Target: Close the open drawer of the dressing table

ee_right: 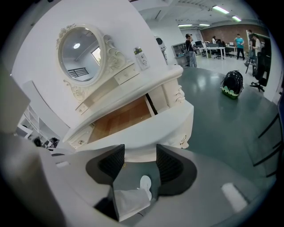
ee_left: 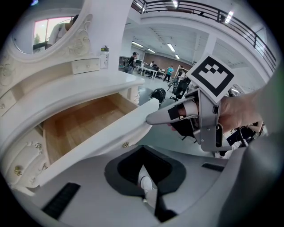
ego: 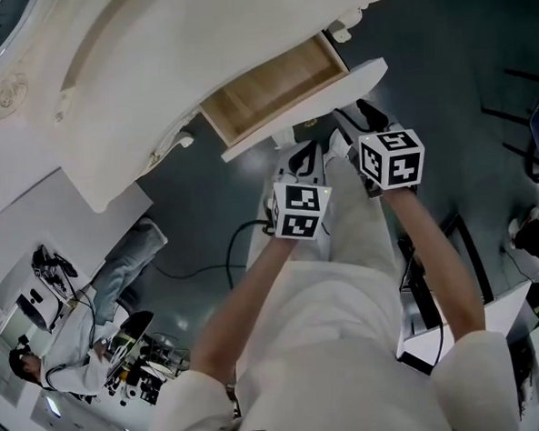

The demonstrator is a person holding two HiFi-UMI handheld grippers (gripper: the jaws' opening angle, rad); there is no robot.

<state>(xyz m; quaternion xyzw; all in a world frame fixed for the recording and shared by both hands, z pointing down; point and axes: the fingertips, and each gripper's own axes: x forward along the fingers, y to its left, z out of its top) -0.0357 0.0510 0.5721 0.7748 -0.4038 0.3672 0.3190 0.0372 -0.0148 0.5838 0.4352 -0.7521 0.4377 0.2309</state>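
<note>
At the left stands the dressing table (ego: 151, 71). Its drawer (ego: 275, 84) is pulled well out from the table's front edge, its wooden bottom bare, so the closing is not yet done. We hold both grippers low and level with the drawer front (ego: 247, 140), which we judge to be the face to push on.

The left gripper (ee_left: 142, 153) sits near the middle of that front. Its fingers are brought together on nothing, making one blunt tip, likely so we can press on the panel without catching its small knob (ee_left: 126, 144). We cannot tell whether it touches yet.

Further right, the right gripper (ee_right: 140, 153) faces the front near its right-hand corner. Its fingers (ee_right: 112, 162) stand wide apart and empty, with the white panel showing in the gap between them. In the left gripper view, one fingertip lies just beside the panel's end. We judge that an even push from both grippers would keep the drawer from skewing.
</note>
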